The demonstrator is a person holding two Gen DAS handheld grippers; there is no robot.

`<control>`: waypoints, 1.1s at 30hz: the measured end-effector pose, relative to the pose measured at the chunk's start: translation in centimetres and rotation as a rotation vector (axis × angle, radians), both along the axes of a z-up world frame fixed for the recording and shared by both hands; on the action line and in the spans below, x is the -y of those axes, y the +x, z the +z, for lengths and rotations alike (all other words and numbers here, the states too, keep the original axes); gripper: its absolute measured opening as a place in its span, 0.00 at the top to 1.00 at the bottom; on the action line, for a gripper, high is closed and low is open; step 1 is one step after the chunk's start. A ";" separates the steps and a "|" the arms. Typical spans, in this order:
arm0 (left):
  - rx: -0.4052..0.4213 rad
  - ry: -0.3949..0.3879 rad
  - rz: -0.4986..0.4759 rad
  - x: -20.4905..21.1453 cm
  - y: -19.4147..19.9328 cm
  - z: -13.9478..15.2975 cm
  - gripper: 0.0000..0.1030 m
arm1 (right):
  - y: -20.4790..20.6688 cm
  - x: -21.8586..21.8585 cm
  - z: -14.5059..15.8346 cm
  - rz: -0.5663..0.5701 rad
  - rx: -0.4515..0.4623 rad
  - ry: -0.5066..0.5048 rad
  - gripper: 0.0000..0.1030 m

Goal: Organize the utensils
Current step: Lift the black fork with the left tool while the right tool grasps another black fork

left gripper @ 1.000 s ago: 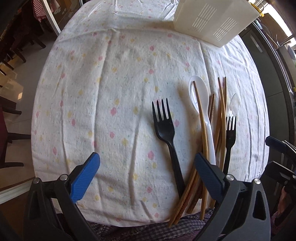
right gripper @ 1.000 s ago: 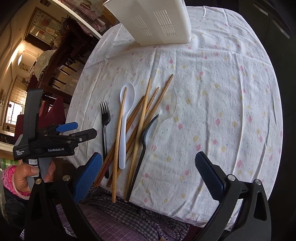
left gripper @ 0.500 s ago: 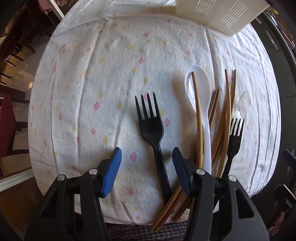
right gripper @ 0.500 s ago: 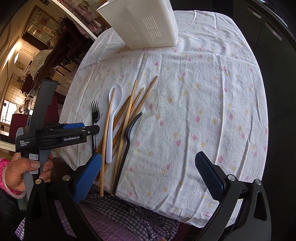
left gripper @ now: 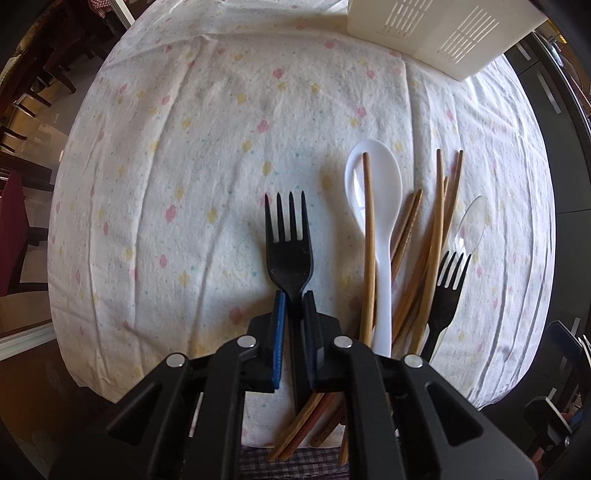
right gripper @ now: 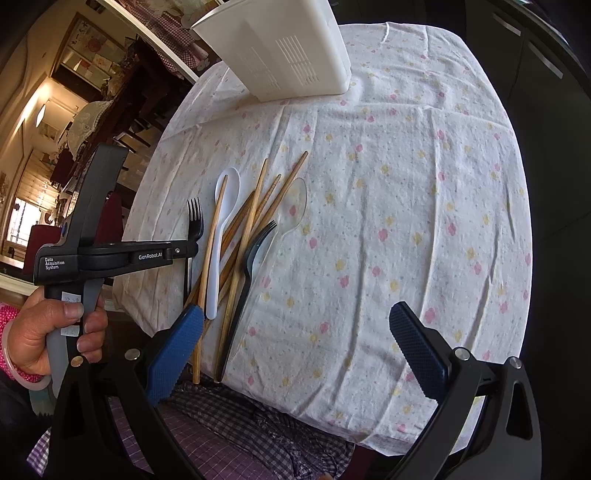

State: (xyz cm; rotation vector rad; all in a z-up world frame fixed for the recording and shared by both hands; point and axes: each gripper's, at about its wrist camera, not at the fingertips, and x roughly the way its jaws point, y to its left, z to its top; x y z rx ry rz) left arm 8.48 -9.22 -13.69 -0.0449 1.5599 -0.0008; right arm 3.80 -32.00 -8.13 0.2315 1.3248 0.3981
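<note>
Black tongs (right gripper: 295, 347) with blue ribbed pads, silver screws; pink sleeve (right gripper: 9, 314).

Daylight washes the tablecloth (left gripper: 229, 155) ahead of the fingers, sharply focused. Fisheye bending curves its edges; corners beyond fall into dark vignette.

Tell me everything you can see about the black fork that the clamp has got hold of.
The black fork looks like matte plastic, with four straight tines and a slim handle. It lies flat on the spotted tablecloth, tines pointing toward the white basket, apart from the other cutlery to its right. The left gripper, which has just been closing, pinches its neck below the head.
</note>
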 end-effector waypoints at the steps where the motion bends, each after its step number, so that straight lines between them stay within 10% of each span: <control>1: 0.003 -0.001 -0.001 -0.1 0.0 -0.1 0.91 | 0.0 -0.1 0.0 0.002 -0.001 -0.005 0.04; 16: 0.094 -0.052 -0.031 -6.7 1.2 3.1 0.92 | 2.5 -5.5 -1.7 0.033 -0.169 0.053 0.06; 33: 0.115 -0.114 -0.087 -9.9 1.0 3.0 0.92 | 4.4 -9.7 -4.2 0.075 -0.168 -0.127 0.79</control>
